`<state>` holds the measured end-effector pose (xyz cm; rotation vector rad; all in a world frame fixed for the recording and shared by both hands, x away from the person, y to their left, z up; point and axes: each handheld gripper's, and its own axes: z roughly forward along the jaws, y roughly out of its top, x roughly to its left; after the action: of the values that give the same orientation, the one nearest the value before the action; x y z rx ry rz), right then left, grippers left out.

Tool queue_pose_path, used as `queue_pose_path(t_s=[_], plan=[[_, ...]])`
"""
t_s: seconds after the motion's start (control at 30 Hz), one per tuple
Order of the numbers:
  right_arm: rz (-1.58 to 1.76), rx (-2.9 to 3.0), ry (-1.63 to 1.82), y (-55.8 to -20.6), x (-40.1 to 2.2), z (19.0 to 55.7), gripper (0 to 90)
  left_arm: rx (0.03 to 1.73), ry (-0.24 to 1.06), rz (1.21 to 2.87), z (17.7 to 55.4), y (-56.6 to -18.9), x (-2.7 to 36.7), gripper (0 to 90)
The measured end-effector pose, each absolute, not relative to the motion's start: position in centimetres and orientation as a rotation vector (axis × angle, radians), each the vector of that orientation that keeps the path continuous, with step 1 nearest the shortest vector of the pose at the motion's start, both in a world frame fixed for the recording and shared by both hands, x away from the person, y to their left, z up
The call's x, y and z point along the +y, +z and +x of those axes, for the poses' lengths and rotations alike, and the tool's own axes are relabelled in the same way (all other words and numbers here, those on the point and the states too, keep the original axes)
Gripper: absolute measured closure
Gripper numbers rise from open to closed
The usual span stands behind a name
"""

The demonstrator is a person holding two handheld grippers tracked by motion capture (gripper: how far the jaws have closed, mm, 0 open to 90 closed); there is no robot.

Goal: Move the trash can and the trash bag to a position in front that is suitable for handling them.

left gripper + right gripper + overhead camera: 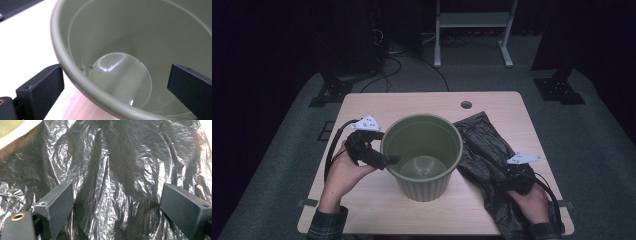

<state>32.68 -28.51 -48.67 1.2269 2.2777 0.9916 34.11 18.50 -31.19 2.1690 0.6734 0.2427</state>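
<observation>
- The left gripper (388,159) stands wide, straddling the near-left rim of the olive-green plastic bin (422,150): in the left gripper view one jaw is outside the wall and the other is inside the bin (130,37), with clear gaps on both sides, so nothing is clamped yet.
- The right gripper (511,176) is also spread wide, its jaws poised over the crumpled black bin bag (484,150); in the right gripper view the film of the bag (112,170) lies between and beyond the jaws, not pinched.
- The bin stands upright at the middle of the light wooden table (412,102), open mouth up, its glossy round floor bare.
- The bag lies flat to the bin's right, touching or tucked against its side, its long axis running from the far edge of the bin toward the near right corner of the table.
- The relation that matters: the rim wall already sits between the left jaws, so closing them would probably steady the bin; the bag lies directly under the right gripper, so that hand is the nearer one to lift it.
- Hard to make out: where the bag's open end is among the folds; whether the right jaw tips touch the film; the bag's near end runs under the person's right hand (532,202) and off the table edge.
</observation>
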Motion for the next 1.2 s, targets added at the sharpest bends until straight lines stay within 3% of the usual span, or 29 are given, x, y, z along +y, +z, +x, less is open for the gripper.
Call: queue_pose_path(t_s=[0.2,0.63,0.9,1.2], plan=[[1.228,2.277,0.992,-48.7,-28.5,32.7,10.6,0.690,0.264,2.125,34.5,-30.0,19.5,0.0],[1.235,2.271,0.992,-48.7,-28.5,32.6,10.6,0.766,0.344,2.082,31.6,-29.5,22.7,0.0],[1.236,2.270,0.990,-48.7,-28.5,32.6,10.6,0.811,0.396,2.066,29.1,-31.1,24.6,0.0],[1.227,2.278,0.993,-48.7,-28.5,32.6,10.5,0.813,0.416,2.069,28.5,-35.6,24.6,0.0]])
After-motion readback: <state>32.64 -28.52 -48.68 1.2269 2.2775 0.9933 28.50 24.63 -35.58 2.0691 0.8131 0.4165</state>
